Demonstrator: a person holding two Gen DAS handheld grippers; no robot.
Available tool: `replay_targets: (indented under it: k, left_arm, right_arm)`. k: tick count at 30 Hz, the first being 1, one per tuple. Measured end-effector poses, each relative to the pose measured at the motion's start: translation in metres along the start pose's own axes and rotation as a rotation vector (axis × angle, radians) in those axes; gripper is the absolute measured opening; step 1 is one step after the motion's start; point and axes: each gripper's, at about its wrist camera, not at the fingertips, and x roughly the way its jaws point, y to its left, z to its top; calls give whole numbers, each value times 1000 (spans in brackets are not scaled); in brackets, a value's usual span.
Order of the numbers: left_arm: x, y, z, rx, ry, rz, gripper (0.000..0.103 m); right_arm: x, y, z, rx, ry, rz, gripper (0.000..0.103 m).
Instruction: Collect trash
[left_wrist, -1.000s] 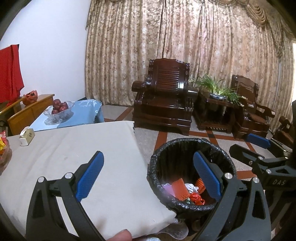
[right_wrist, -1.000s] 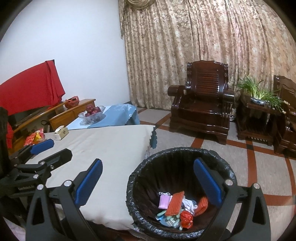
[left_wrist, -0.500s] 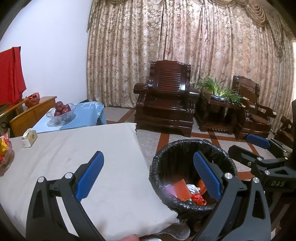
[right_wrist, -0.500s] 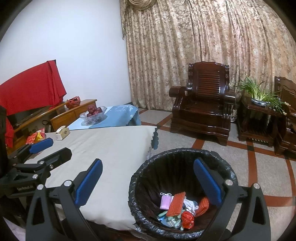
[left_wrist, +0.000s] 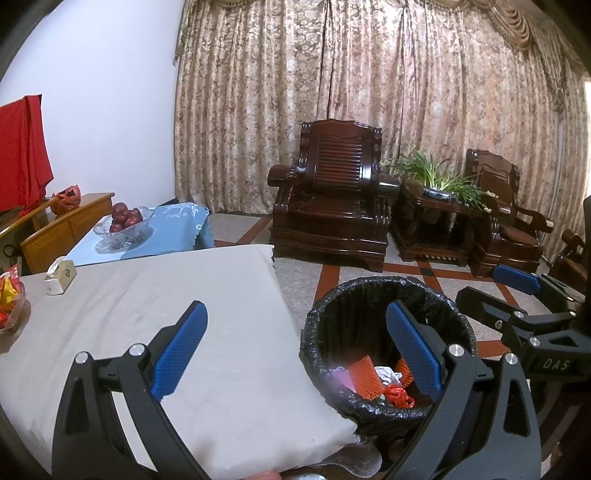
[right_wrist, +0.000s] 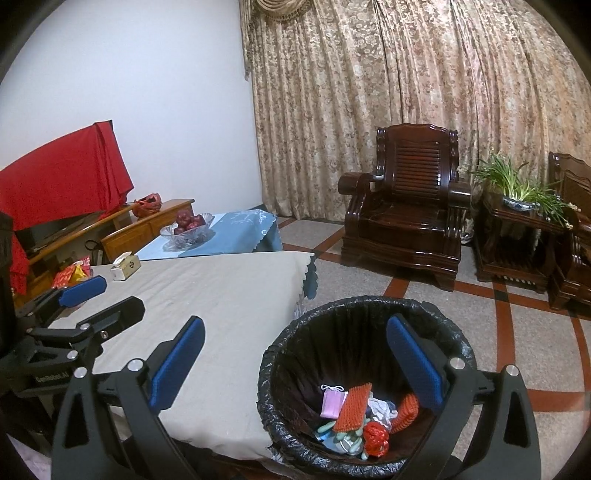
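Note:
A black-lined trash bin (left_wrist: 343, 310) (right_wrist: 354, 325) stands on the floor at the corner of a table with a grey cloth (left_wrist: 155, 317) (right_wrist: 221, 291). Inside lie orange foam nets (right_wrist: 352, 406), a pink mask (right_wrist: 332, 402), a red bag (right_wrist: 375, 437) and crumpled paper (right_wrist: 378, 406). My left gripper (left_wrist: 295, 347) is open and empty, held above the table corner and the bin. My right gripper (right_wrist: 295, 354) is open and empty above the bin. Each gripper shows in the other's view: the right one (left_wrist: 517, 295) and the left one (right_wrist: 81, 295).
A tissue box (left_wrist: 59, 277) (right_wrist: 125, 266) and a snack dish (left_wrist: 9, 306) sit on the far left of the table. A glass bowl of red fruit (left_wrist: 123, 223) stands on a blue-covered table. Dark wooden armchairs (left_wrist: 332, 203) and a plant stand (left_wrist: 436, 206) line the curtain.
Both grippers have drifted slightly back and up; the bin and table look a little further away. Both stay open and empty.

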Motion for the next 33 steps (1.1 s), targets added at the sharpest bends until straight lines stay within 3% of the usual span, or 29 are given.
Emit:
replay_targets:
  k: [33]
  left_arm:
    - [-3,0,3,4,1,2,95]
  right_arm:
    - [0,3,0,0,-2,1,97]
